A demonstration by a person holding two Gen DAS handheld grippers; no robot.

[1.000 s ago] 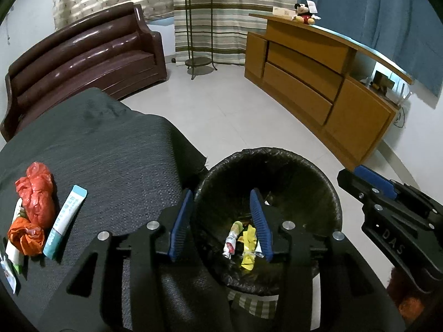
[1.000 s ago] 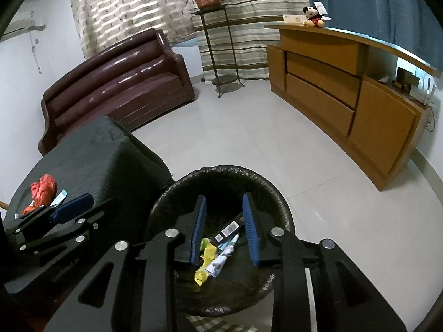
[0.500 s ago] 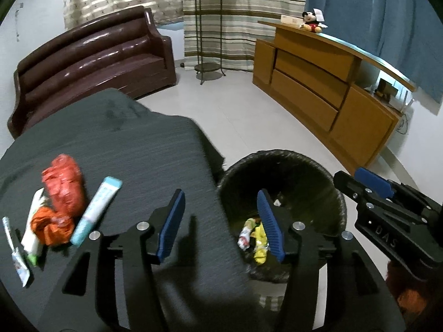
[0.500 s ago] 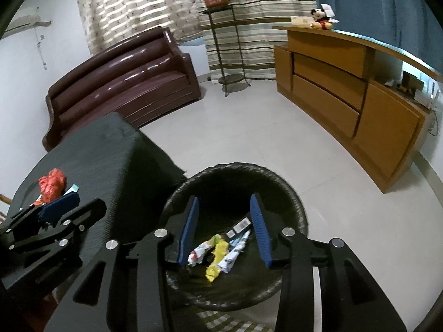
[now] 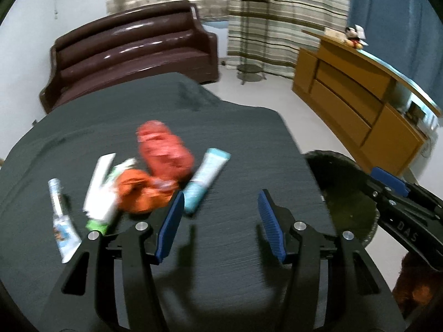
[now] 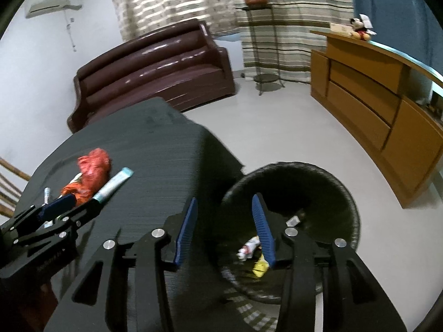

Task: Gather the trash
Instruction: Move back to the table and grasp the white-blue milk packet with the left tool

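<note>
The left gripper (image 5: pixel 220 222) hung spread and empty over the dark woven tablecloth (image 5: pixel 235 144). The right gripper (image 6: pixel 224 228), its jaws just opening with nothing between them, straddled the near rim of the round black-lined waste bin (image 6: pixel 343 188). The remaining trash lay at the table's left: a teal-capped white tube (image 5: pixel 206 181), a crumpled red plastic wrapper (image 5: pixel 163 149) and an orange wad (image 5: pixel 138 191). Best to take the tube first, jaws squared across its width, clear of the wrappers.

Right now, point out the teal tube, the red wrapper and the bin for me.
teal tube (image 5: pixel 206 179), left wrist view, mid-body.
red wrapper (image 5: pixel 163 149), left wrist view, centre of the crumple.
bin (image 6: pixel 326 177), right wrist view, far inner wall of the black liner.
</note>
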